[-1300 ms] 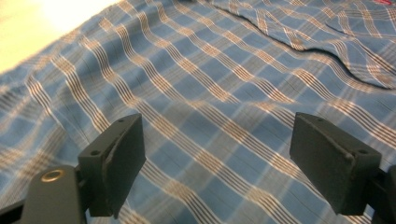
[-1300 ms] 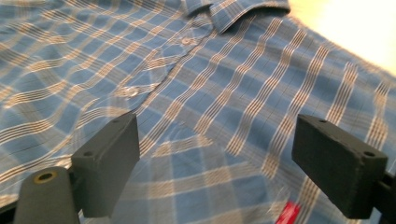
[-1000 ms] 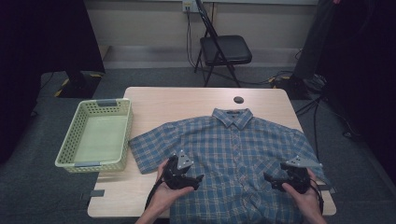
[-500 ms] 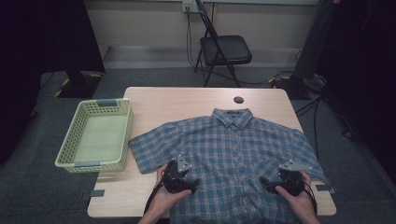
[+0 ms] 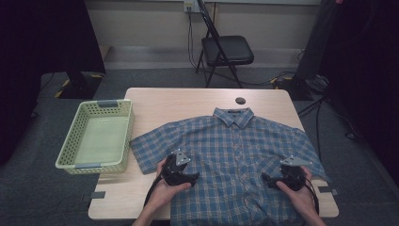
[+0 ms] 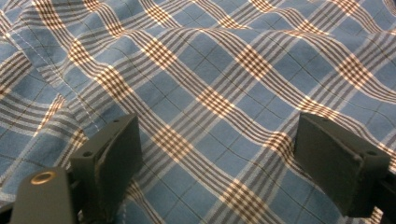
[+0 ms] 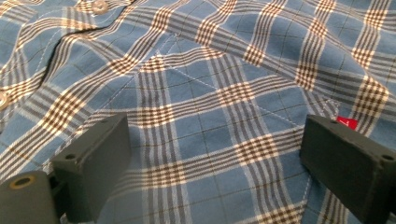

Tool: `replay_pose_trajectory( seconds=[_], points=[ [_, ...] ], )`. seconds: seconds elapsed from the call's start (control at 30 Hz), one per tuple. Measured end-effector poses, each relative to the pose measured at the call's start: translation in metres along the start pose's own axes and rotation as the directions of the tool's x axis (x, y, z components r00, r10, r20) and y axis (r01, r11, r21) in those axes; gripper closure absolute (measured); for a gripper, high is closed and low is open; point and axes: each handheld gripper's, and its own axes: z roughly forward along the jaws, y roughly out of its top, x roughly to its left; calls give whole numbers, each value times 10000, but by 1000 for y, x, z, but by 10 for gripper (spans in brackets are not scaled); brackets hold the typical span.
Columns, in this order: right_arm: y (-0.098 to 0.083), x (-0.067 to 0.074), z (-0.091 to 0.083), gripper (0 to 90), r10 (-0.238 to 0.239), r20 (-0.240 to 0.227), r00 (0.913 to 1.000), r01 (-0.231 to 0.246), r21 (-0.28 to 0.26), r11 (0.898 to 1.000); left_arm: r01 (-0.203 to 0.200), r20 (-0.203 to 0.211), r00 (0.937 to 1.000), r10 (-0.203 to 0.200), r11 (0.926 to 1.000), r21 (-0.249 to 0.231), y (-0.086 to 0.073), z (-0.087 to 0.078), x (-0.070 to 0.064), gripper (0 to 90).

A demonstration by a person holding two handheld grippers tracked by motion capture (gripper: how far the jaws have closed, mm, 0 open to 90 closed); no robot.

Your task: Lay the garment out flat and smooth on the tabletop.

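Both tools, left point(image 5: 192, 177) and right point(image 5: 266, 179), gape over the flat, woven plaid shirt point(image 5: 226, 150).

Black folding chair point(image 5: 225, 52) (cables behind) by pale wall point(image 5: 141, 23), grey carpet point(image 5: 42, 188)

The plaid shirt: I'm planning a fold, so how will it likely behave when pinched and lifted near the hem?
The plaid shirt will probably be floppy: it lies flat on the table with soft wrinkles in the left gripper view. It looks thin and light, so a pinch likely lifts one layer while the rest drags. Both claws, left and right, stand open above it.
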Motion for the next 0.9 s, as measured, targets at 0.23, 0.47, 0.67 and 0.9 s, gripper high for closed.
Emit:
replay_pose_trajectory(
  seconds=[0.23,0.47,0.67,0.9],
  points=[
    [10,-10,11,81,67,81,9999,-67,9,10000,220,-190,9996,-219,9997,87,8,7,12,145],
    [22,-20,24,81,162,169,9997,-162,18,9999,250,-270,9993,-245,9996,154,17,16,26,145],
    [32,-28,35,81,243,262,9994,-243,10,9997,417,-449,9981,-410,9990,152,28,28,39,144],
    [43,-37,47,82,391,371,9985,-391,9,9992,675,-742,9949,-678,9977,-74,36,40,52,144]
  ],
)
